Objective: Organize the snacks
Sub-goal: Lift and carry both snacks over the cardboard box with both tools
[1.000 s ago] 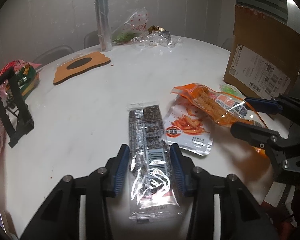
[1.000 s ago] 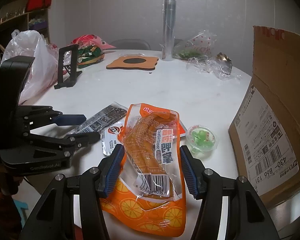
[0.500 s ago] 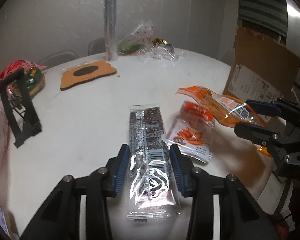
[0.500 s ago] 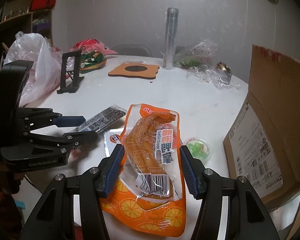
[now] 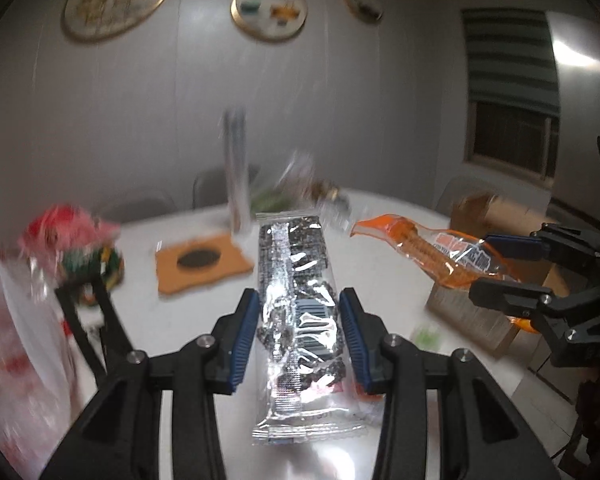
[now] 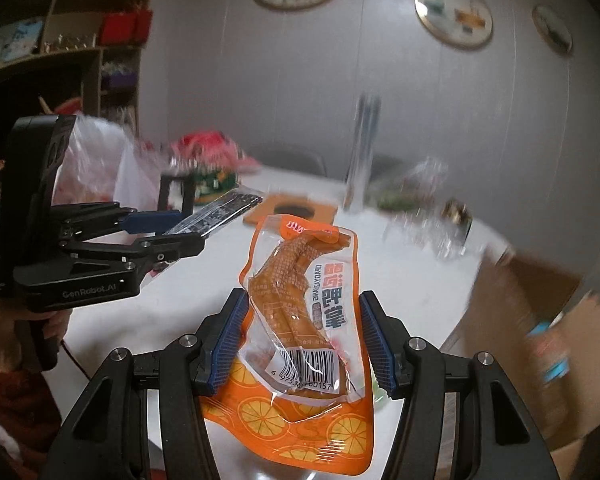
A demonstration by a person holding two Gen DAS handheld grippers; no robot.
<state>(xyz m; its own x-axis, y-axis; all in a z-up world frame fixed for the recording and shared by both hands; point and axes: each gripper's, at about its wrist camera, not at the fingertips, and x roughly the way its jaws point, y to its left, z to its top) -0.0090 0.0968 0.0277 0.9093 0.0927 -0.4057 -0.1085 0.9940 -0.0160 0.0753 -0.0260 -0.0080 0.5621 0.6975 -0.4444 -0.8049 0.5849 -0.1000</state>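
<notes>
In the left wrist view, the far half of the table [image 5: 380, 280] is smeared by motion blur: the upright clear roll [image 5: 236, 168] at twelve o'clock, the red and green bundle [image 5: 76, 240] at nine o'clock and the crumpled wrappers [image 5: 324, 196] cannot be made out in detail. A small green item [image 5: 426, 336] at four o'clock is too blurred to be identified. In the right wrist view, the cardboard box [image 6: 540, 340] at three o'clock is blurred and cut off by the edge, and the blue marks [image 6: 552, 352] on it cannot be read.
</notes>
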